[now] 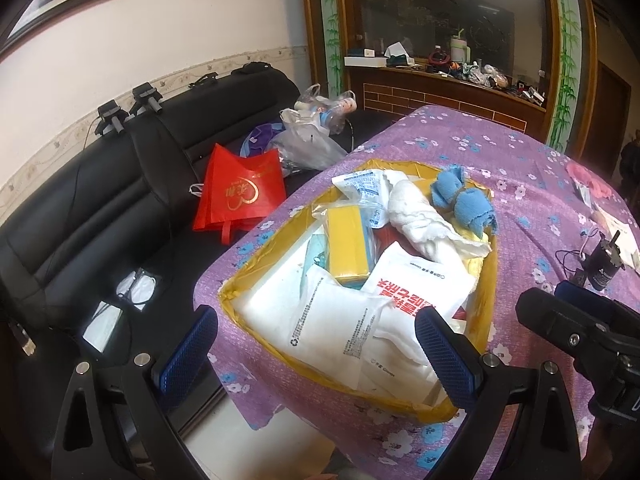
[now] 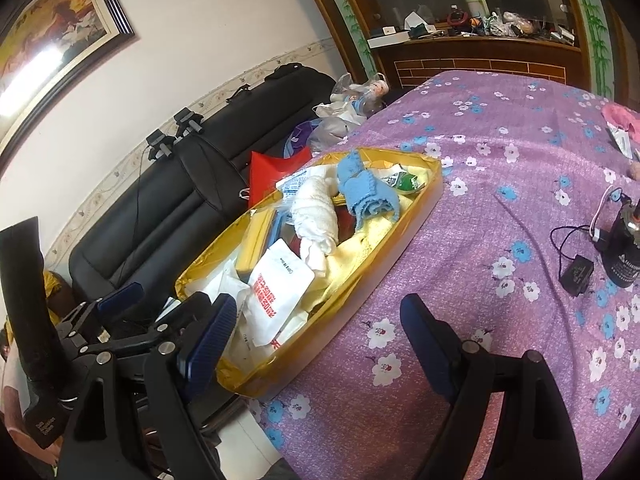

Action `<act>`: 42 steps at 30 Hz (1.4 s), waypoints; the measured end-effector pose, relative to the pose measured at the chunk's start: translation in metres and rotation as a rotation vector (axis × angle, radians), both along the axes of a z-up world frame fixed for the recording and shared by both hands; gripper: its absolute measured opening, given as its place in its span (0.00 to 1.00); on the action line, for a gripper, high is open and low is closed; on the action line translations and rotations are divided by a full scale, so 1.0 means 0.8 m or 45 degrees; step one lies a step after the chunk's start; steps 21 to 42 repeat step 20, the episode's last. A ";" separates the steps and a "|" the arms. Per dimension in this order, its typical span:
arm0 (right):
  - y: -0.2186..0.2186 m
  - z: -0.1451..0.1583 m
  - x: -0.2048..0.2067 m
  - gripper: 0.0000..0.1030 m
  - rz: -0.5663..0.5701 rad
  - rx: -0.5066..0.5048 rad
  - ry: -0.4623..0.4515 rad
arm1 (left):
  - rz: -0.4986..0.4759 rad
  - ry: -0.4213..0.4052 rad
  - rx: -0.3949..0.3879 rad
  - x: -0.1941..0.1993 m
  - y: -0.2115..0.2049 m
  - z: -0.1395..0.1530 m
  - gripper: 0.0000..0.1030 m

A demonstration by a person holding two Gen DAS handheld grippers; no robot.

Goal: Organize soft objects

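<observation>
Grippers both spread wide, empty: left gripper (image 1: 316, 344) low over gold tray (image 1: 490, 280); right gripper (image 2: 316, 336) lower centre, beside blue cloth (image 2: 362, 192).

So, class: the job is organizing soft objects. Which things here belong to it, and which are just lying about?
Job:
blue cloth
white towel
yellow cloth
gold box

Lying about:
red bag
plastic bags
black canister
adapter
sofa
painting
</observation>
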State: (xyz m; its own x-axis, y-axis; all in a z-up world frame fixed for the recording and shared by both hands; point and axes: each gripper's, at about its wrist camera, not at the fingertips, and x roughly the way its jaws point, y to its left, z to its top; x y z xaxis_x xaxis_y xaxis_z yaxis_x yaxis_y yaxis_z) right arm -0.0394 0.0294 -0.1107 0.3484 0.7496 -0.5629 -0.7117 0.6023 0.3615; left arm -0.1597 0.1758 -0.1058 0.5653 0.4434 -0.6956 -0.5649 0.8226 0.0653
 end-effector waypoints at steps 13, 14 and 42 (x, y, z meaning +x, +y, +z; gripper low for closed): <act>0.007 0.013 0.001 0.81 -0.010 -0.015 -0.044 | 0.040 -0.017 -0.003 -0.004 0.013 0.004 0.97; 0.008 0.014 0.002 0.81 -0.012 -0.010 -0.043 | 0.042 -0.014 -0.001 -0.004 0.014 0.004 0.97; 0.013 0.012 0.001 0.81 -0.004 -0.024 -0.045 | 0.034 -0.015 0.018 -0.003 0.014 0.003 0.97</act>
